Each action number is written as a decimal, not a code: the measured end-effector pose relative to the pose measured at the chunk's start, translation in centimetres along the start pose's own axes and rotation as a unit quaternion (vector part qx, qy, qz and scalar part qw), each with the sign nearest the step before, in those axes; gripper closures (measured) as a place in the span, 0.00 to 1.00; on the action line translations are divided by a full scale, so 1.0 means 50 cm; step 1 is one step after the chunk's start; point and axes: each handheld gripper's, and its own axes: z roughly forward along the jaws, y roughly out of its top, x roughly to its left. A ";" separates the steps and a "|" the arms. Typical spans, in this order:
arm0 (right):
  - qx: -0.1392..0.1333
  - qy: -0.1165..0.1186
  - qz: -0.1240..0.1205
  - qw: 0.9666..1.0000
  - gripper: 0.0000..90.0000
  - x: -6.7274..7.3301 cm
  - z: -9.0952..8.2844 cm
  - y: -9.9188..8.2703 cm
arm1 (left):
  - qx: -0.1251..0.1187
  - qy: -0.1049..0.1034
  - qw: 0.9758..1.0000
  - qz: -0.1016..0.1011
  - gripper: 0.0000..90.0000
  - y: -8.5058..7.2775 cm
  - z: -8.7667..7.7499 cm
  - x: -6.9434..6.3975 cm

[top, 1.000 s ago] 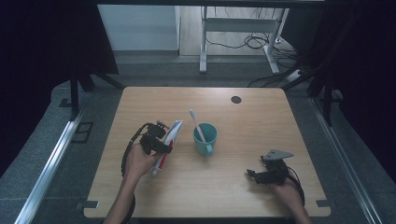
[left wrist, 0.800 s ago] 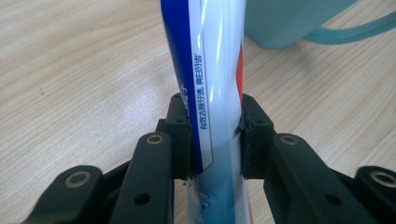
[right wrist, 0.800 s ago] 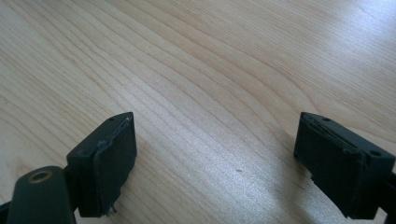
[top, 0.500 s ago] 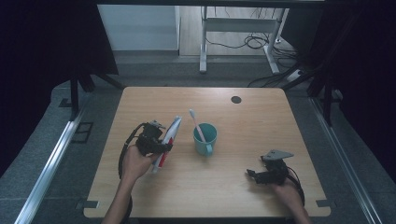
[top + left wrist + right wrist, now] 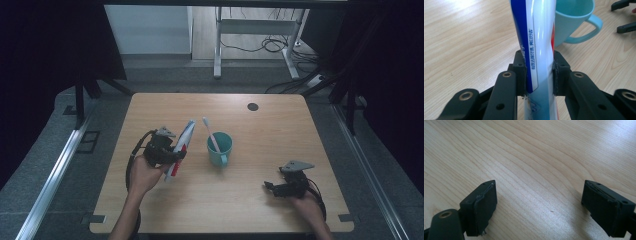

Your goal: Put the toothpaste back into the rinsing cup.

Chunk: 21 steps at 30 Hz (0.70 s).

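Note:
My left gripper (image 5: 175, 155) is shut on a white, blue and red toothpaste tube (image 5: 181, 148), lifted off the table and tilted up toward the far right. In the left gripper view both pads squeeze the toothpaste tube (image 5: 539, 42) at its middle, left gripper (image 5: 539, 75). A teal mug (image 5: 220, 148) stands just right of the tube with a white toothbrush (image 5: 210, 132) leaning in it; the mug (image 5: 574, 22) and its handle show behind the tube. My right gripper (image 5: 270, 187) rests at the table's front right, jaws wide apart over bare wood, right gripper (image 5: 539, 207).
The wooden table (image 5: 280, 135) has a dark round cable hole (image 5: 253, 106) near its far edge. Beyond it stand a metal stand leg (image 5: 217, 45) and loose cables (image 5: 270, 45) on the floor. The other gripper's black jaw tips (image 5: 624, 15) show far right.
My left hand has lifted the toothpaste tube a little and carried it slightly toward the mug, its top end tilting higher. The right gripper has stayed still.

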 end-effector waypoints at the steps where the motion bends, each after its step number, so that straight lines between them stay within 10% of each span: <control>1: 0.000 0.000 -0.001 1.000 0.15 0.000 0.000 0.000 | -0.006 -0.001 1.000 -0.001 0.78 0.001 -0.001 -0.002; 21: 0.001 0.000 -0.001 1.000 0.15 0.000 0.000 0.000 | -0.058 -0.023 0.998 0.024 0.78 0.043 -0.013 -0.031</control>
